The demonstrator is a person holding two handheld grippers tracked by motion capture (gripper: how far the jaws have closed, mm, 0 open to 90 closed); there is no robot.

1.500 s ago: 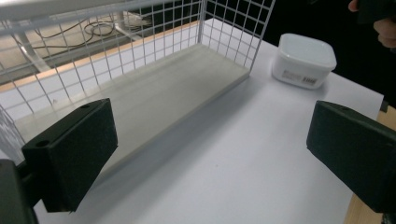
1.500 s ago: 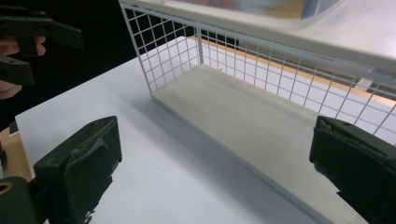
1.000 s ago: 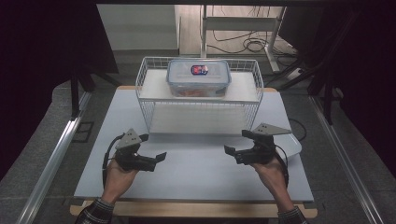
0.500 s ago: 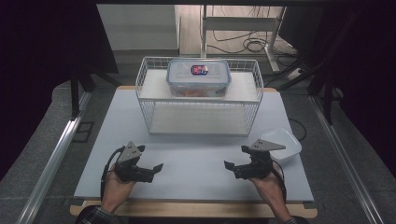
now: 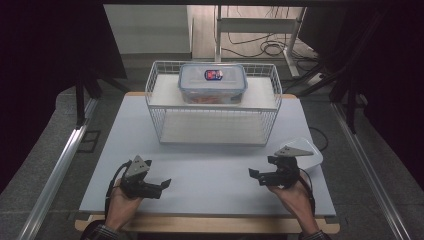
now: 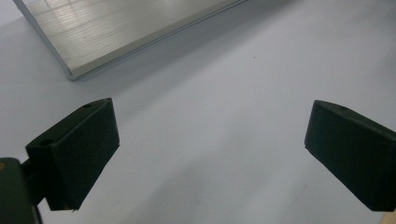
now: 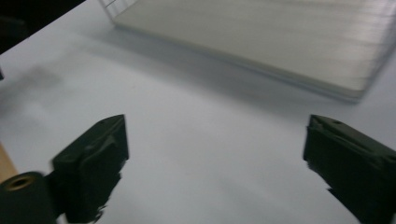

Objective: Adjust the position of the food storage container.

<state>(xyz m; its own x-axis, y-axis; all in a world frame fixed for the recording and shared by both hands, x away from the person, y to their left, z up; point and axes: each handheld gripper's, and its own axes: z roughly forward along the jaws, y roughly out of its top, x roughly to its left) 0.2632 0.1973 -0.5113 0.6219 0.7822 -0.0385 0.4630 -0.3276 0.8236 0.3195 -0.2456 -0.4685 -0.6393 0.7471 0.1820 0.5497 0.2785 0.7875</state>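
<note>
A clear plastic box with a blue-rimmed lid (image 5: 212, 82) sits on the upper shelf of a white wire rack (image 5: 159, 125) at the back of the table. My left gripper (image 5: 163, 185) is held low near the front left, pointing right, jaws open on nothing. In the left gripper view the left gripper (image 6: 210, 149) spans bare tabletop. My right gripper (image 5: 256, 176) is at the front right, pointing left, open. Its jaws have just been closing a little with nothing between them, and the right gripper (image 7: 215, 158) shows only table in its own view.
A white rounded object (image 5: 311, 151) lies just behind the right hand near the table's right edge. The rack's pale base board (image 6: 130, 28) (image 7: 261, 42) lies ahead of both grippers. The grey tabletop (image 5: 215, 165) stretches between the hands.
Both hands have sunk and drawn back toward the front edge of the table. The box and rack have not moved.
</note>
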